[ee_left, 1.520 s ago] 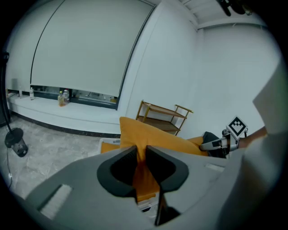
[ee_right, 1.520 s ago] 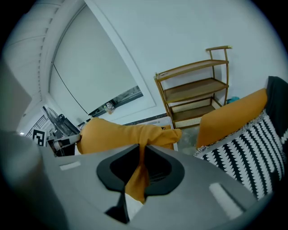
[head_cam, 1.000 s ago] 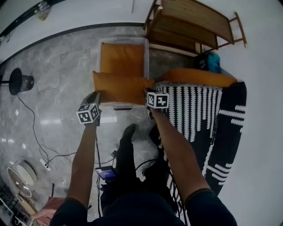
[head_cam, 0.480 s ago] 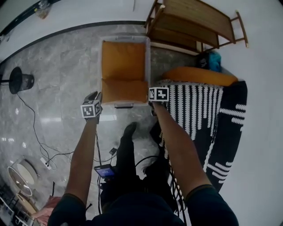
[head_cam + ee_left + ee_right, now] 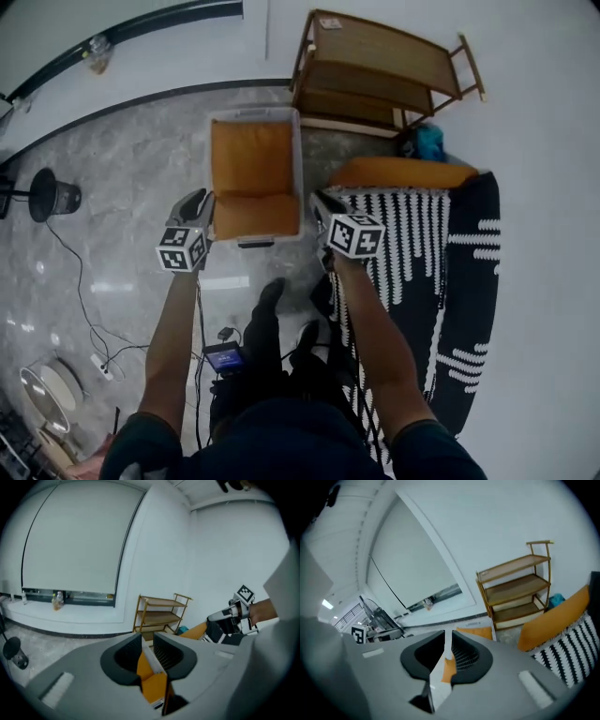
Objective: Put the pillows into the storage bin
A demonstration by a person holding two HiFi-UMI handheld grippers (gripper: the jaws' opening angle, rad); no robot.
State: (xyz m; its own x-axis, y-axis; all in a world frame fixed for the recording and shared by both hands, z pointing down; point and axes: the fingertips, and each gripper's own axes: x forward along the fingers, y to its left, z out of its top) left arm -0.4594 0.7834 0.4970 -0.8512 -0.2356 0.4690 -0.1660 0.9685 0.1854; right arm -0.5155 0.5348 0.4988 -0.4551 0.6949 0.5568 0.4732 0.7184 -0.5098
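Grey marble floor (image 5: 122,178) meets white walls (image 5: 534,122), a wooden shelf rack (image 5: 375,66) standing against one.

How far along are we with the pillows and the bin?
Done: orange pillows lie in the storage bin. In hand: nothing; the left tongs and right tongs, beside the bin, have just been closing with nothing between them. Left: one loose pillow on the striped blanket at right.

My left gripper (image 5: 194,201) and right gripper (image 5: 322,202) flanking the clear plastic storage bin (image 5: 300,141), orange fabric pillows (image 5: 251,169) inside, another orange pillow (image 5: 398,172) outside
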